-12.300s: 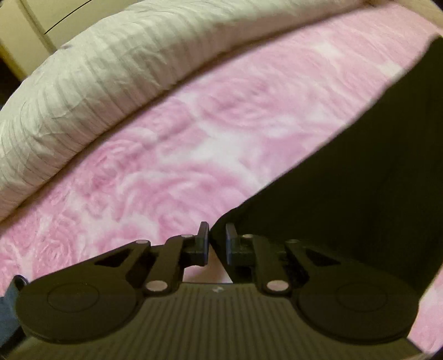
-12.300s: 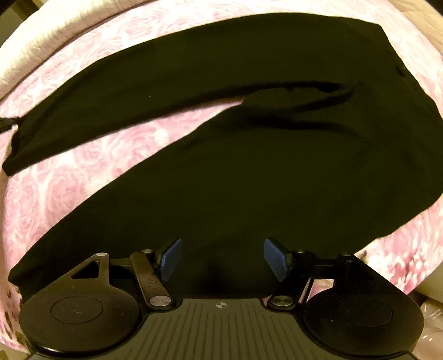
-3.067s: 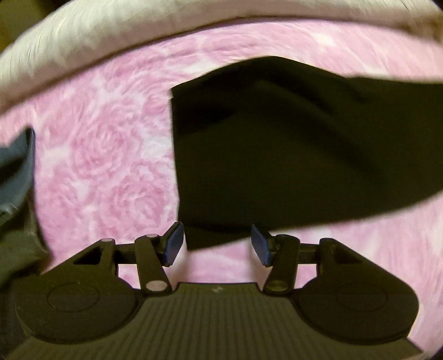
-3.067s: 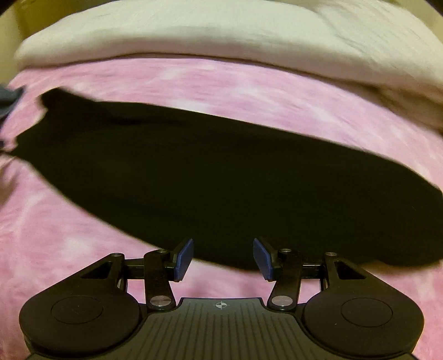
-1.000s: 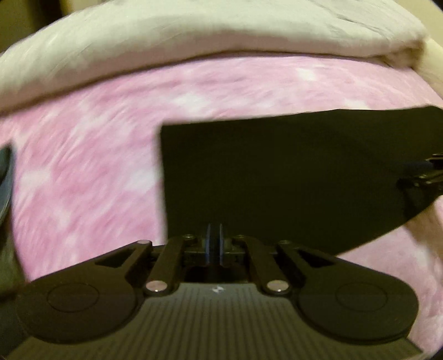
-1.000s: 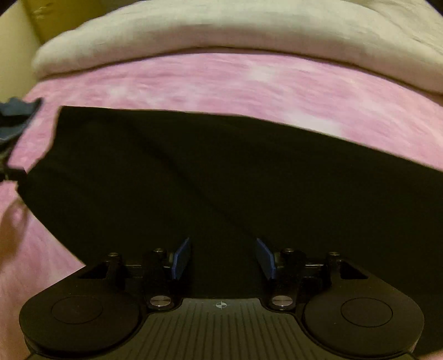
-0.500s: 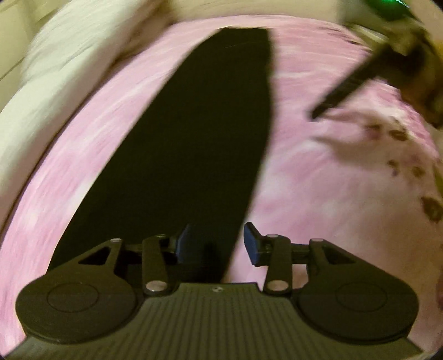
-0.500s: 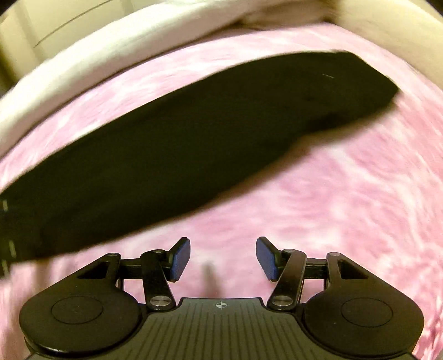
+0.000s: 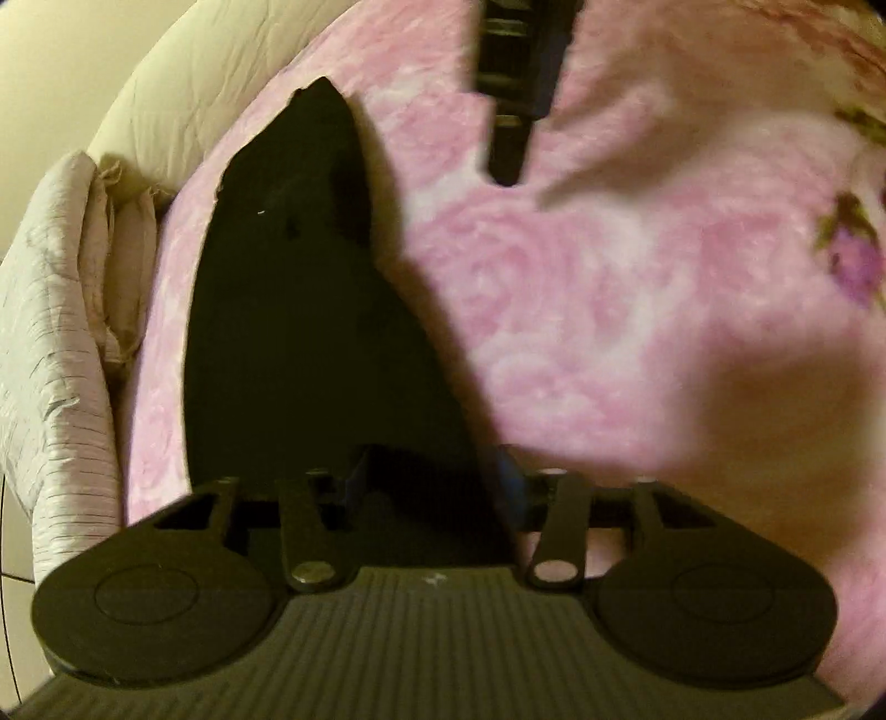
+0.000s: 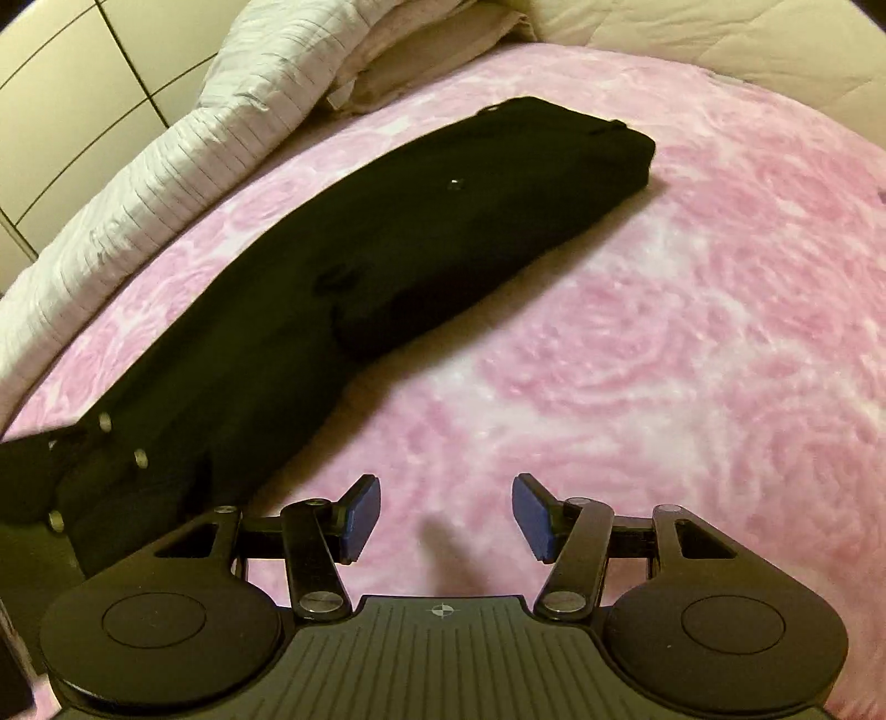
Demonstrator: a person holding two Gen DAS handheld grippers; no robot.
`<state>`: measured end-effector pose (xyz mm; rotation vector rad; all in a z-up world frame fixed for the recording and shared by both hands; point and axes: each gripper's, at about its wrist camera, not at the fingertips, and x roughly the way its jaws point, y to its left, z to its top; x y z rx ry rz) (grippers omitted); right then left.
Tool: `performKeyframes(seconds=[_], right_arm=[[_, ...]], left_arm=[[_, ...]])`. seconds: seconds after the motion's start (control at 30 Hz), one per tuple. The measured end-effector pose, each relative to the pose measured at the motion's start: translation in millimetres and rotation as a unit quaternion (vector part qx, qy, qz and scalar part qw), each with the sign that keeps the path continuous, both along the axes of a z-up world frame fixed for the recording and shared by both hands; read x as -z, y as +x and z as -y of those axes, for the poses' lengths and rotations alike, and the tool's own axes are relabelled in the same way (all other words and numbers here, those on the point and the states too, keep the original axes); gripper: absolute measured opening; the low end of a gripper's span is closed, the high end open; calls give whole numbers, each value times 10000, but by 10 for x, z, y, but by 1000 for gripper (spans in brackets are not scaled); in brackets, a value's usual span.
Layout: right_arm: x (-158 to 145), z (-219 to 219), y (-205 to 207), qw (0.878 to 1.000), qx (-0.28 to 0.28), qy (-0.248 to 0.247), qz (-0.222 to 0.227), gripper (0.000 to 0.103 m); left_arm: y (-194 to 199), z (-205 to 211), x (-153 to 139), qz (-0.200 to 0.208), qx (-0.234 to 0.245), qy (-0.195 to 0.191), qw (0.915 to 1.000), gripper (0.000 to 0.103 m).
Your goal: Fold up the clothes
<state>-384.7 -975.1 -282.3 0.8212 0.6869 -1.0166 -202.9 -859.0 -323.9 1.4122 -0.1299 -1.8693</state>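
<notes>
A black garment point(image 9: 299, 332), folded into a long narrow strip, lies on the pink rose blanket point(image 9: 581, 310). It runs away from me toward the upper left. My left gripper point(image 9: 431, 476) is at its near end. The jaws are closing with the cloth's end between the blue pads, which stand apart from it. In the right wrist view the same garment point(image 10: 443, 221) stretches from lower left to upper right. My right gripper point(image 10: 446, 515) is open over bare blanket point(image 10: 637, 360) to the right of the strip, with nothing between its fingers.
A white striped quilt point(image 10: 166, 183) and pillows point(image 10: 432, 50) border the blanket on the garment's far side. Pale cupboard panels point(image 10: 66, 99) stand behind them. In the left wrist view, a dark blurred finger point(image 9: 509, 138) of the right gripper hangs over the blanket at the top.
The left gripper was shut on the garment's edge a second ago and has since come apart. Both hands have swung and rolled sideways, so the strip is now seen lengthwise from its end.
</notes>
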Motion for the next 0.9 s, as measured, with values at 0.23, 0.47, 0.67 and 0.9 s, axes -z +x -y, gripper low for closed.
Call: performKeyframes(seconds=[0.23, 0.47, 0.67, 0.9], right_arm=[[19, -153, 332, 9952, -867, -446, 116, 58], [191, -179, 872, 9963, -294, -496, 636, 77], [375, 73, 1158, 9913, 545, -763, 926, 80], [468, 172, 1284, 9877, 518, -1386, 515, 88]], left_arm=[[706, 553, -413, -1454, -1348, 562, 9785, 8], [1075, 826, -517, -2284, -1746, 1116, 9513, 8], [1146, 902, -563, -2366, -1465, 1243, 9524, 3], [1350, 1089, -601, -2525, -1522, 1221, 9477, 3]])
